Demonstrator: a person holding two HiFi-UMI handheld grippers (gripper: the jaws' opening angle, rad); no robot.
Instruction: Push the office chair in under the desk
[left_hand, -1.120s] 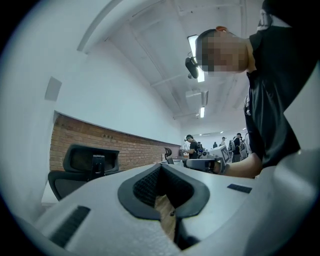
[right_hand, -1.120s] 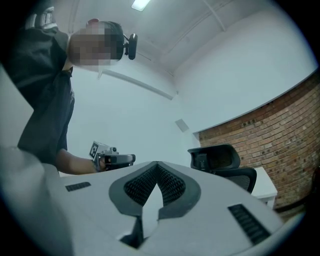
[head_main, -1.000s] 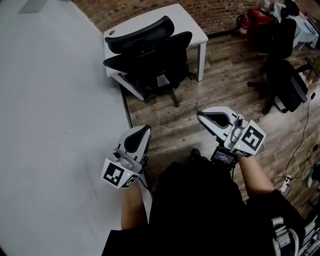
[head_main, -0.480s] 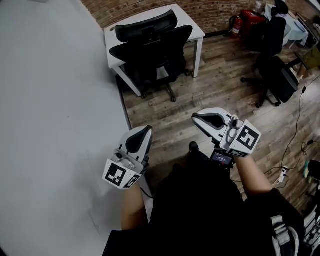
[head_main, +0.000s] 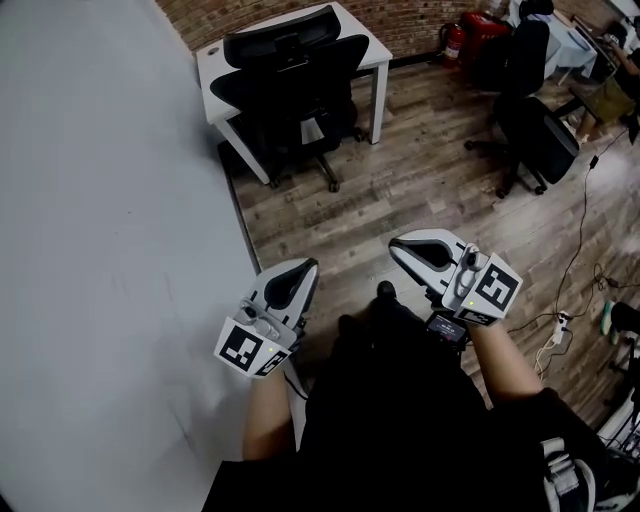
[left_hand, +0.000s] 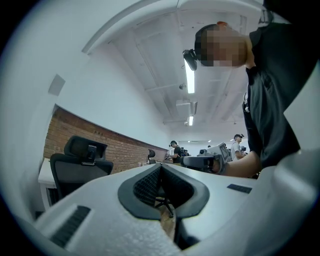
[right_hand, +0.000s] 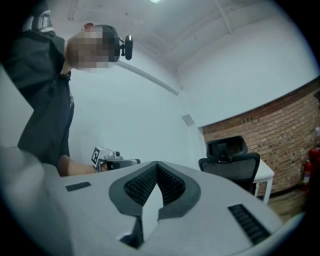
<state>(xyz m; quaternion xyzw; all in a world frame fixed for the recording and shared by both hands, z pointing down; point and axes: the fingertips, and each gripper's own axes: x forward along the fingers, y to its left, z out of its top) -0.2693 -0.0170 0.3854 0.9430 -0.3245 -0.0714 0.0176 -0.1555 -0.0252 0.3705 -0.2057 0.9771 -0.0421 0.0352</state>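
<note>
A black office chair (head_main: 290, 85) stands at the white desk (head_main: 372, 48) by the brick wall, its seat partly under the top and its backrest toward me. Both grippers hang close to my body, well short of the chair. My left gripper (head_main: 308, 268) is shut with nothing in it. My right gripper (head_main: 398, 246) is likewise shut and empty. The left gripper view shows its jaws (left_hand: 161, 170) together, with the chair (left_hand: 80, 165) far off at the left. In the right gripper view the jaws (right_hand: 156, 167) meet, and the chair (right_hand: 230, 162) and desk (right_hand: 264, 175) lie at the right.
A white wall (head_main: 100, 250) runs along the left. More black office chairs (head_main: 530, 130) stand at the right, with a red fire extinguisher (head_main: 455, 40) by the brick wall (head_main: 400, 12). Cables (head_main: 558, 330) lie on the wood floor at the right. People sit far off (left_hand: 175, 149).
The desk and chair have slid up and a little left in the head view. Both grippers stay shut near my body, the left one slightly further right.
</note>
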